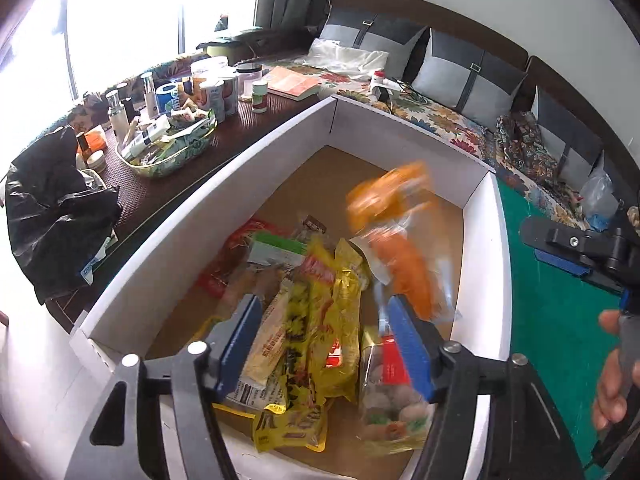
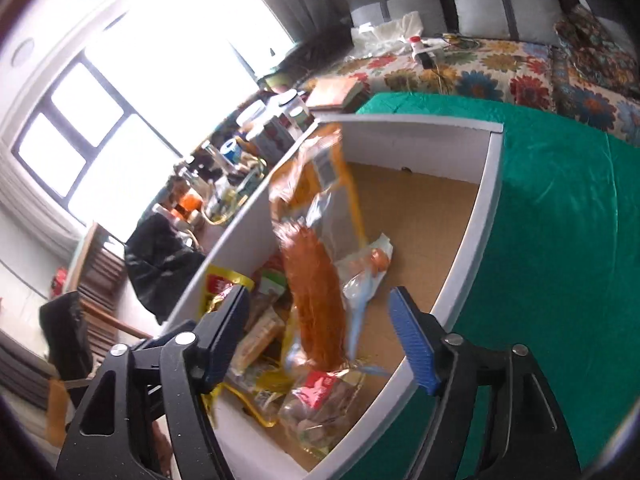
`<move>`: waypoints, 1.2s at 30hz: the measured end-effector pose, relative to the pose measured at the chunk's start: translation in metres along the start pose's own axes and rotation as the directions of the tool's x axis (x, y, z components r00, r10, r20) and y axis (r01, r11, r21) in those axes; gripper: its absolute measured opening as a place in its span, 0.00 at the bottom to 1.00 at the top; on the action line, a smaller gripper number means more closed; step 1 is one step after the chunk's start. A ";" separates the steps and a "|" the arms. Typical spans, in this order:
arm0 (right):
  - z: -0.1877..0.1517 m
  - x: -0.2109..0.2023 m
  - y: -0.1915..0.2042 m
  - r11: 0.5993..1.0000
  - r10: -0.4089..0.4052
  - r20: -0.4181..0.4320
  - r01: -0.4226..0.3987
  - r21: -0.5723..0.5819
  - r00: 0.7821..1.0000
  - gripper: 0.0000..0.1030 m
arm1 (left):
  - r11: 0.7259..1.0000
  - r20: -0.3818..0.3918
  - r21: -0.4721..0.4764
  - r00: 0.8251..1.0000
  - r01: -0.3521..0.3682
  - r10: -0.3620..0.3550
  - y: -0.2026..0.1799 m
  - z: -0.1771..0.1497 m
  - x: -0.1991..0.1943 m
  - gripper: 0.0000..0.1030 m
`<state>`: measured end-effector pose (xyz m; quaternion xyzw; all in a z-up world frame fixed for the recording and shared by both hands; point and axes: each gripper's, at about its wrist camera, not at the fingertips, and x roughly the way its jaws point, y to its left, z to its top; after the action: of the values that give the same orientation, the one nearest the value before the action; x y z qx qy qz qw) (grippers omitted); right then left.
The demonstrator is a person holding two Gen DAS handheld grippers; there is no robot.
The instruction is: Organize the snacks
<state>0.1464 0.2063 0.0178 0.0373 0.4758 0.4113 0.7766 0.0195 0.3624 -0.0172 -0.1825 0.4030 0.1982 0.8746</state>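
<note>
Both jaws apart, empty, over box [image 1: 486, 264]; orange bag [image 1: 404, 252] blurred, seemingly mid-fall. Risk: lands on right wall, slides out.

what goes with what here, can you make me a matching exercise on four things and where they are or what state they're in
Things:
1. orange snack bag
2. black plastic bag
3. left tongs
4. book

Places or states:
A. open, above the snacks in the box
B. blurred, over the white box
C. on the floral bedspread, far side
D. on the dark table, left of the box

Pairs: 1-B, 2-D, 3-A, 4-C
</note>
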 end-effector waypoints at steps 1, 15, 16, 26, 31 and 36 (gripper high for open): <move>-0.006 -0.002 -0.003 0.999 -0.032 -0.007 0.032 -0.010 0.999 0.76 | 1.000 0.026 0.014 1.000 -0.017 0.016 -0.001 -0.004 -0.005 0.76; -0.029 -0.063 0.018 0.949 -0.231 0.071 0.241 -0.201 0.970 0.82 | 0.948 0.211 -0.035 0.925 -0.316 0.316 -0.015 0.000 -0.071 1.00; -0.032 -0.063 0.022 0.945 -0.240 0.069 0.249 -0.213 0.968 0.82 | 0.945 0.206 -0.034 0.923 -0.324 0.324 -0.014 -0.001 -0.072 1.00; -0.044 -0.055 0.041 0.933 -0.280 0.025 0.278 -0.227 0.960 0.82 | 0.971 0.132 0.037 0.964 -0.236 0.229 -0.011 -0.003 -0.066 1.00; -0.043 -0.053 0.050 0.924 -0.289 0.028 0.287 -0.253 0.957 0.82 | 0.966 0.085 0.036 0.964 -0.255 0.251 -0.001 -0.003 -0.060 1.00; -0.044 -0.046 0.059 0.918 -0.287 0.021 0.281 -0.280 0.958 0.82 | 0.965 0.096 0.044 0.963 -0.258 0.253 -0.001 -0.003 -0.063 1.00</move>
<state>0.0675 0.1990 0.0532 -0.1464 0.4210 0.3579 0.8205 -0.0195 0.3470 0.0301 -0.0955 0.3891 0.3060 0.8637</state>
